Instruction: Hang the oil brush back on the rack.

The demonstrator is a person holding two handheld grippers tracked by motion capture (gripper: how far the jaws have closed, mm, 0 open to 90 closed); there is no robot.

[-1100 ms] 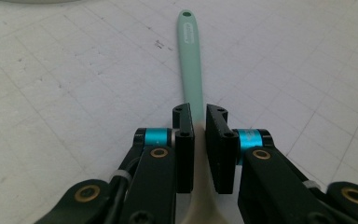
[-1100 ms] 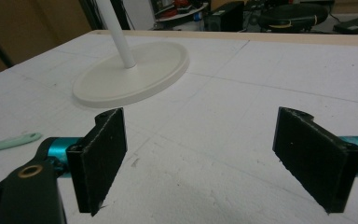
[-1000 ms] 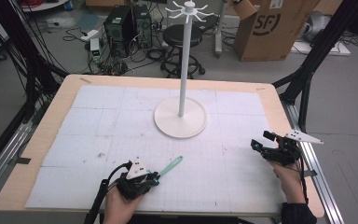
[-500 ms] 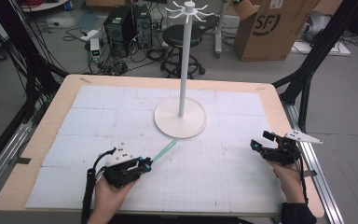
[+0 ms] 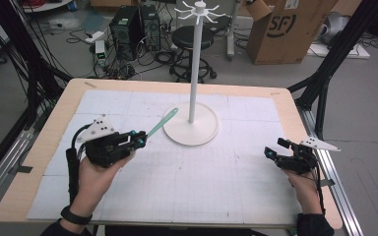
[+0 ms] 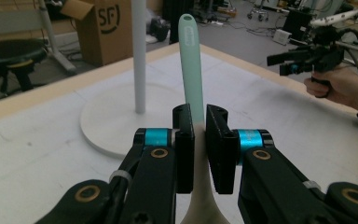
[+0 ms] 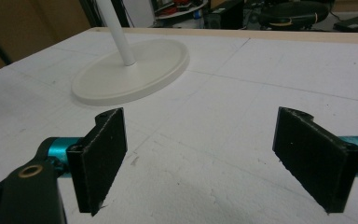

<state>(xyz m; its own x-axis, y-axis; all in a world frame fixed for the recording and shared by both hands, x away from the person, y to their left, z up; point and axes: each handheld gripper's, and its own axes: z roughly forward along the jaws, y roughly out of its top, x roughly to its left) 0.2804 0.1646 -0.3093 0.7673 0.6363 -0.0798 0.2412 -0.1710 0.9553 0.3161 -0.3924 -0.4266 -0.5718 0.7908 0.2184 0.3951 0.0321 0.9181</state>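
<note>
Above the table, the high view shows the left gripper (image 5: 140,139) over the white mat (image 5: 187,187), lifted clear of it and clamped on a mint-green utensil (image 5: 162,122) whose handle slants toward the round base (image 5: 191,129) of the white hook stand (image 5: 194,59). That tilt probably aims the handle's end at the hooks on top. The right gripper (image 5: 270,153) hovers near the right table edge, well apart from the stand, apparently waiting.

Left gripper view: both black jaws pinch the utensil (image 6: 189,60) low on its handle, almost fully closed; the slotted handle tip points upward beside the stand's pole (image 6: 139,56), and the other gripper (image 6: 307,58) appears farther off.

Right gripper view: the jaws stand wide apart with nothing between them, the gripper (image 7: 219,161) facing the stand's base (image 7: 130,70) across bare mat.
</note>
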